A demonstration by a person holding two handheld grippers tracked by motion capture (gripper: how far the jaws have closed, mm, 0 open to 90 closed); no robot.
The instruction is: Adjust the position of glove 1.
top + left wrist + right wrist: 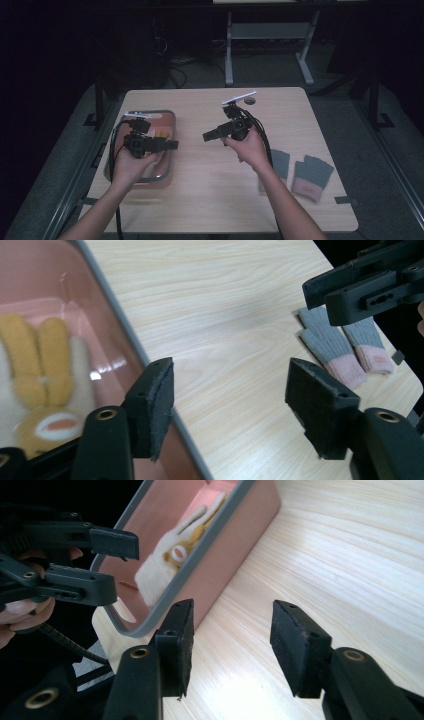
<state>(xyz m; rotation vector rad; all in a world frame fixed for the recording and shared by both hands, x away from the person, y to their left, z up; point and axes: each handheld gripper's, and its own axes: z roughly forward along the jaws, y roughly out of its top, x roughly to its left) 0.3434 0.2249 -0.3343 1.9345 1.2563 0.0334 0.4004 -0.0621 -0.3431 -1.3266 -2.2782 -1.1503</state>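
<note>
A pink bin with a grey rim (160,112) stands at the table's left. A yellow-and-white glove (161,133) lies inside it, close up in the left gripper view (40,360) and farther off in the right gripper view (175,555). Two grey gloves with pink cuffs (312,172) lie flat at the right of the table (340,345). My left gripper (175,145) hovers over the bin's right rim (125,330), open with nothing between its jaws (230,377). My right gripper (206,135) hangs over the middle of the table, open and empty (232,625). The two grippers point toward each other.
A small dark round object (250,101) sits near the table's far edge. Bare wood lies between the bin (235,535) and the grey gloves. Beyond the table stand the white legs of another desk (229,50) and some cables on the floor.
</note>
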